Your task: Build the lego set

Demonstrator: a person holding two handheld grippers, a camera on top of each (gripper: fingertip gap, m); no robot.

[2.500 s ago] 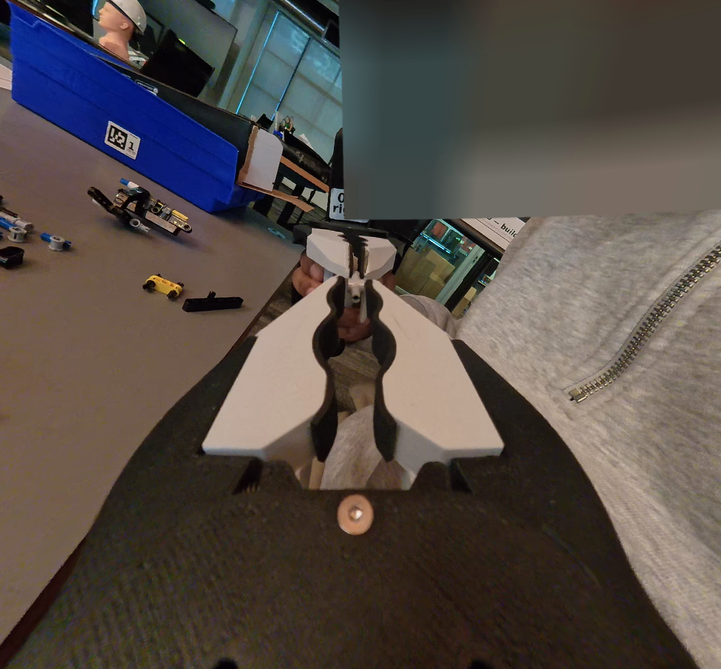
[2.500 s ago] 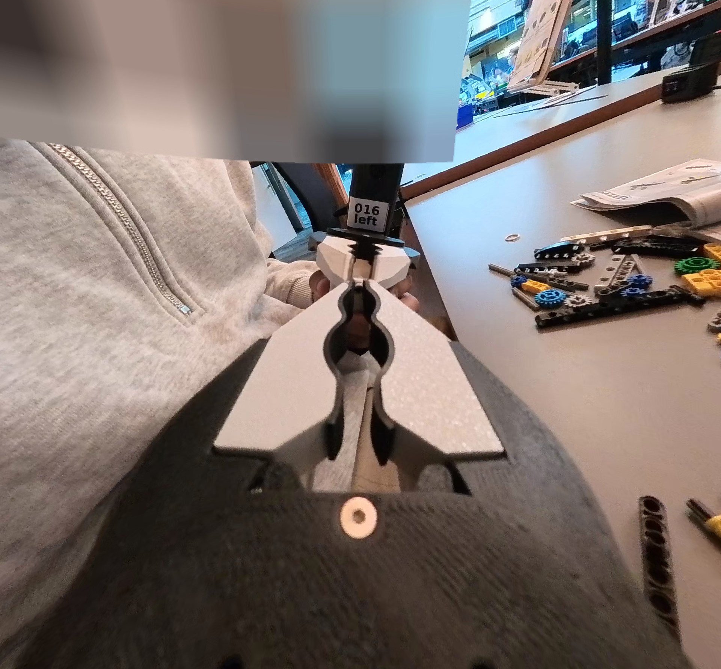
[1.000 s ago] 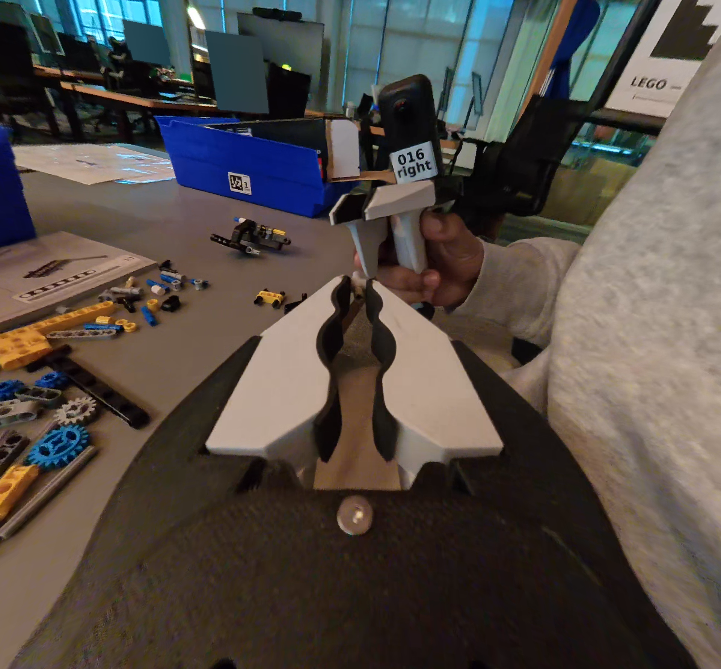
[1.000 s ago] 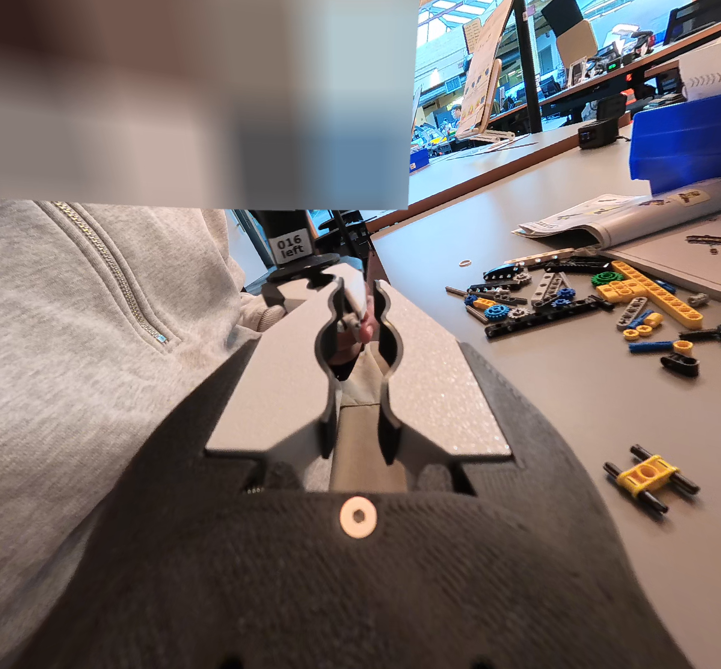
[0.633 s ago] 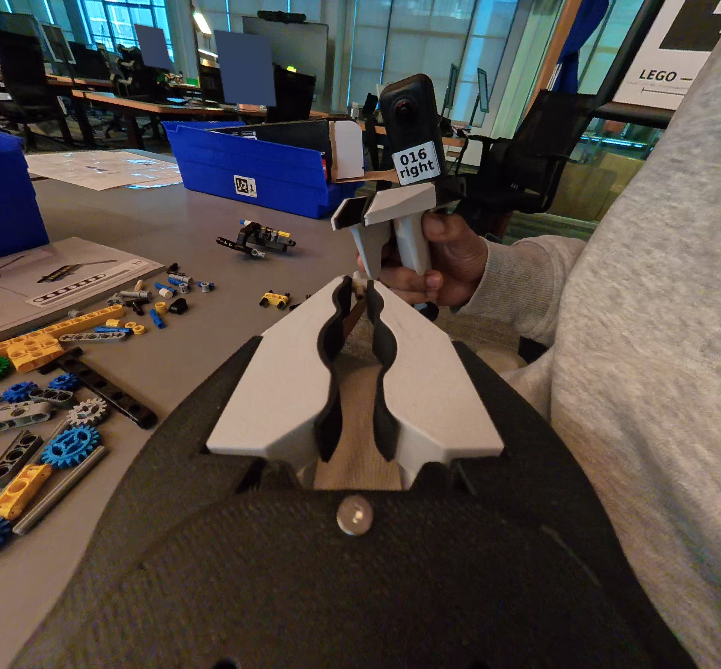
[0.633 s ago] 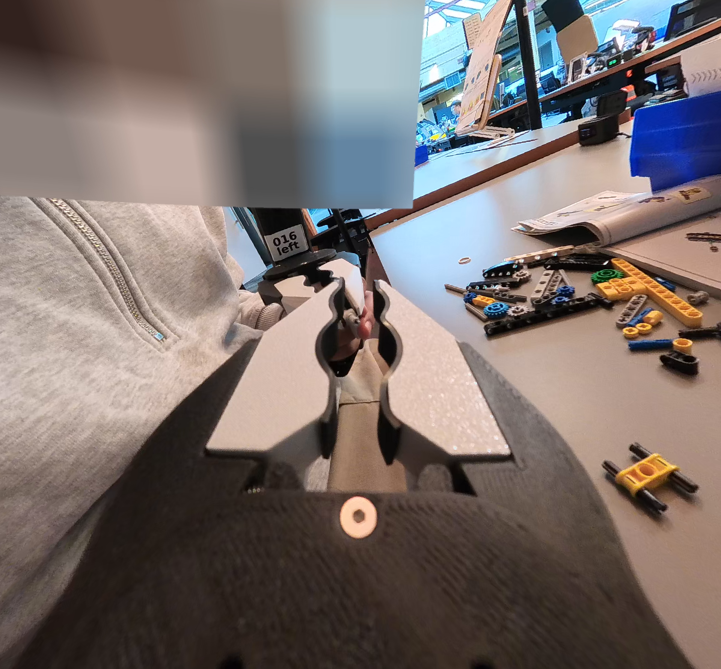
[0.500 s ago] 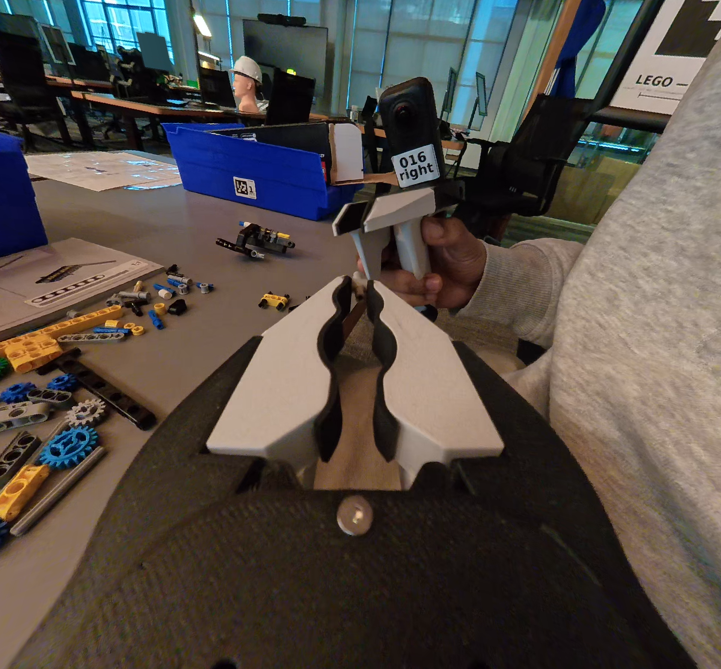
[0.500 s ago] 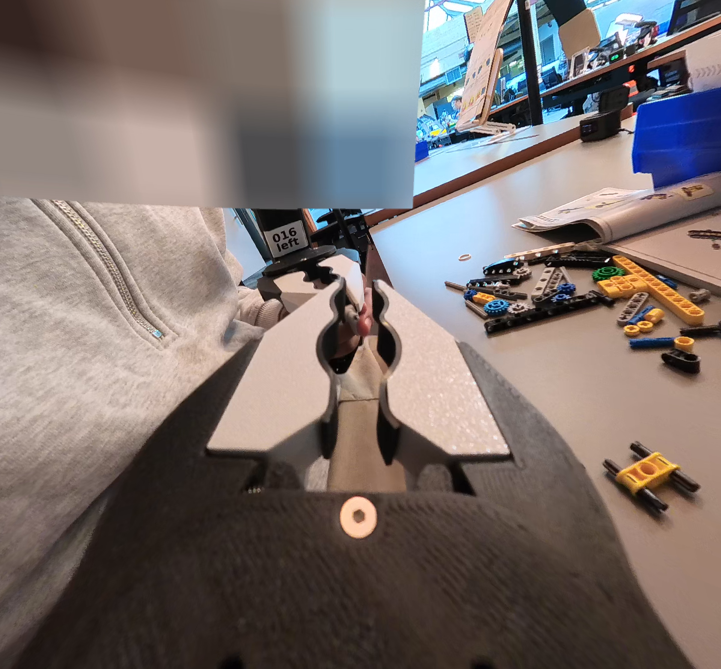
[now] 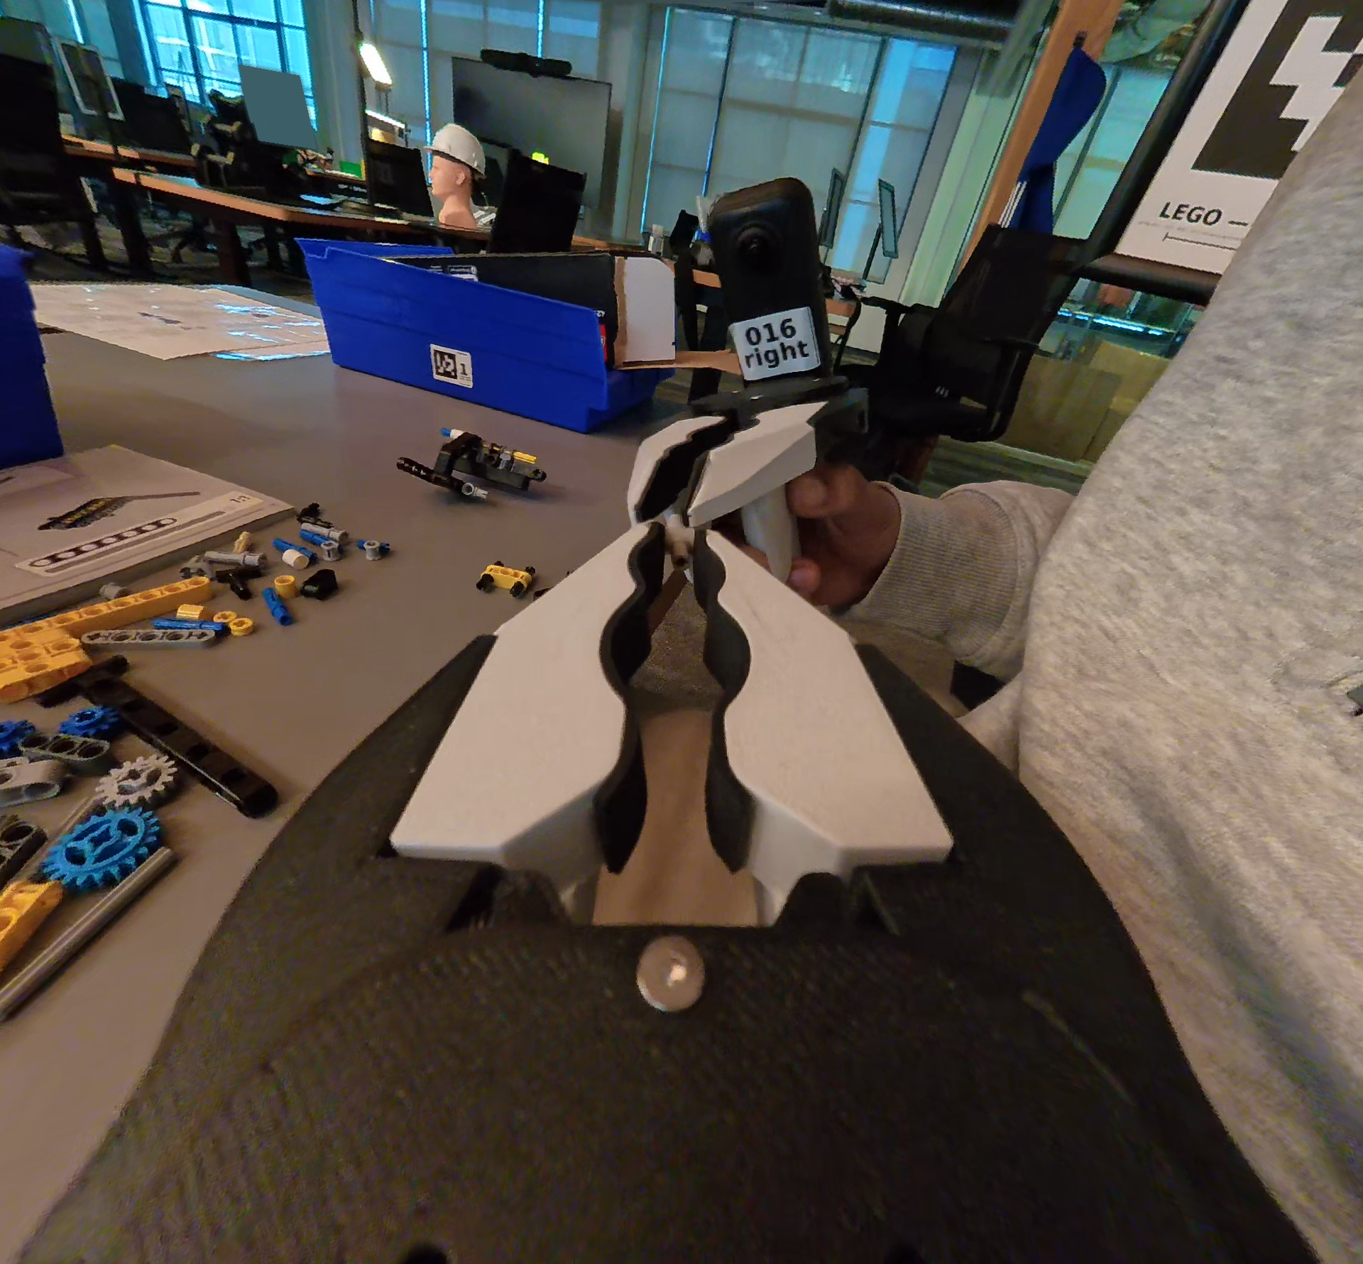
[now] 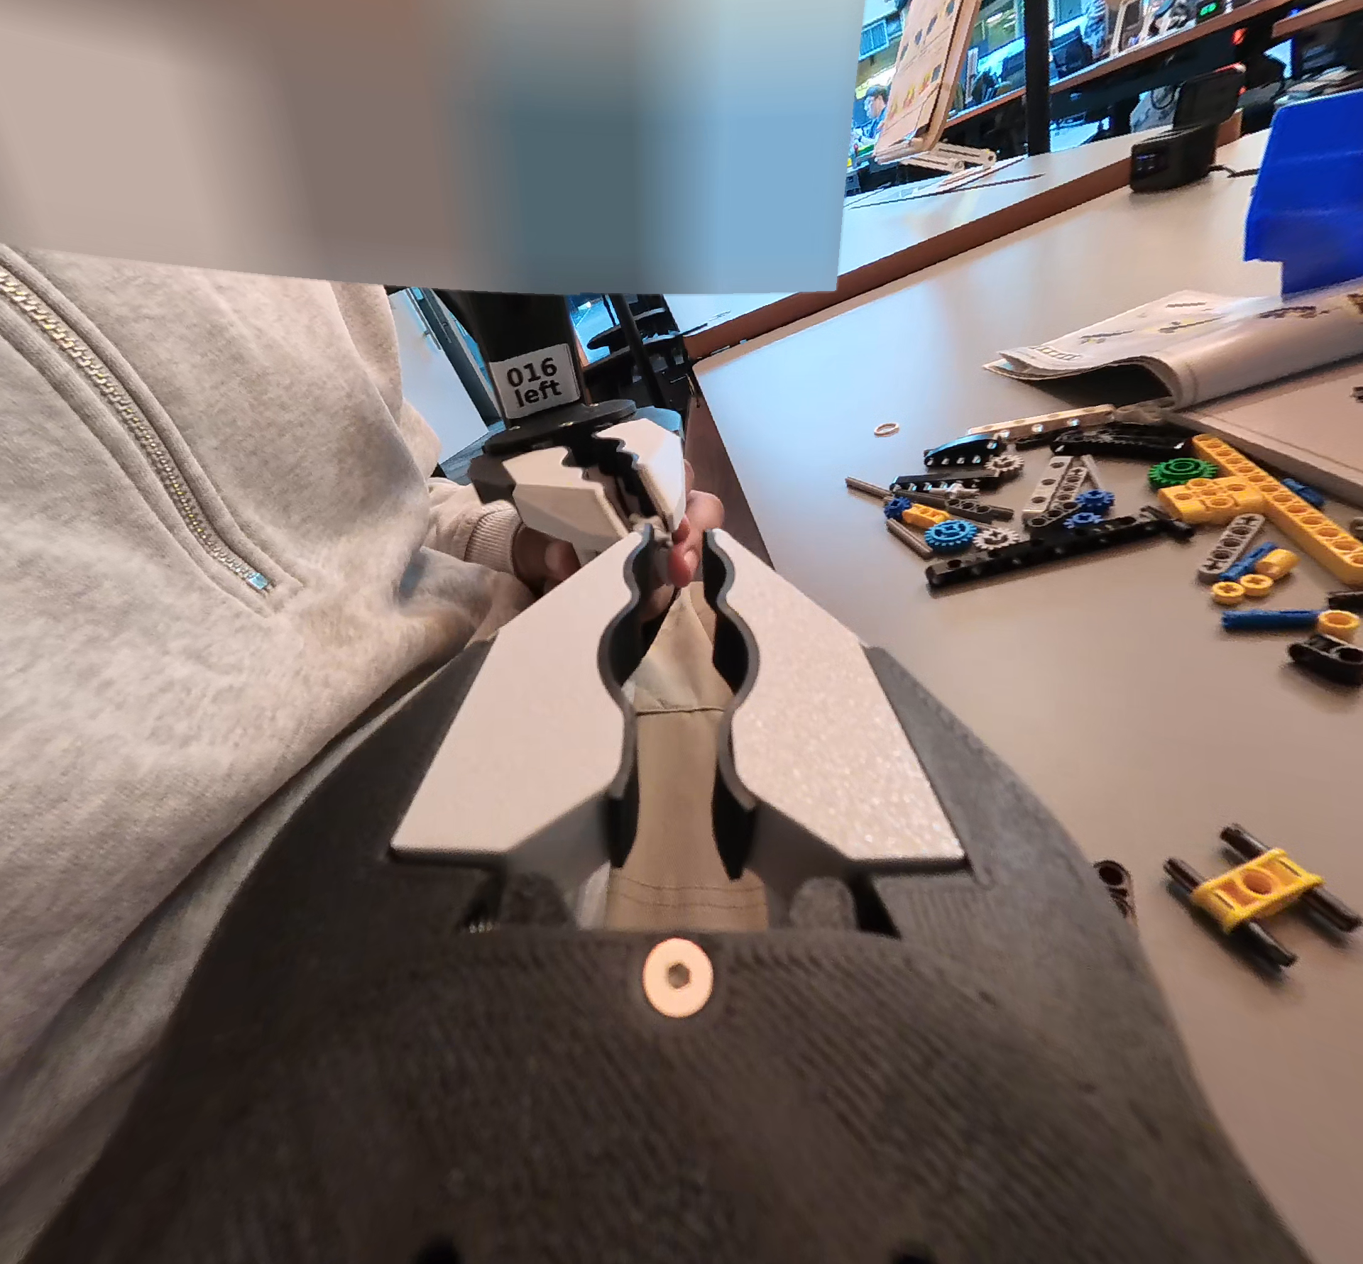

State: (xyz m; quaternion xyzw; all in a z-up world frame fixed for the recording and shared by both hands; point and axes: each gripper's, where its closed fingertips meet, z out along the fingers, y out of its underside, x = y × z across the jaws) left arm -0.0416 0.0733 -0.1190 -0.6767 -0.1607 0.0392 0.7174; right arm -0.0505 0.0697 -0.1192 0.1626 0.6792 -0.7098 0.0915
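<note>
My left gripper is held off the table's near edge, in front of a person's grey hoodie. Its jaws stand narrow, shut on a small light grey Lego piece at the tips. My right gripper faces it tip to tip with its jaws a little apart, and the piece sits by its left fingertip. Each gripper shows in the other's view: the right one in the left wrist view, the left one in the right wrist view. A hand holds each handle.
The grey table carries loose Lego parts, a yellow connector with black pins, a black sub-assembly, an instruction booklet and a blue bin. A long black beam and a blue gear lie near left. My two grippers' fingertips are within a few centimetres of each other. From either gripper's tips it is about 15 cm to the blue gear. Seen from the right wrist view as well.
The right gripper has tilted so its tips point down onto the left gripper's tips. Its jaws are wider than 2.5 s ago. The left jaws stay narrow on the piece.
</note>
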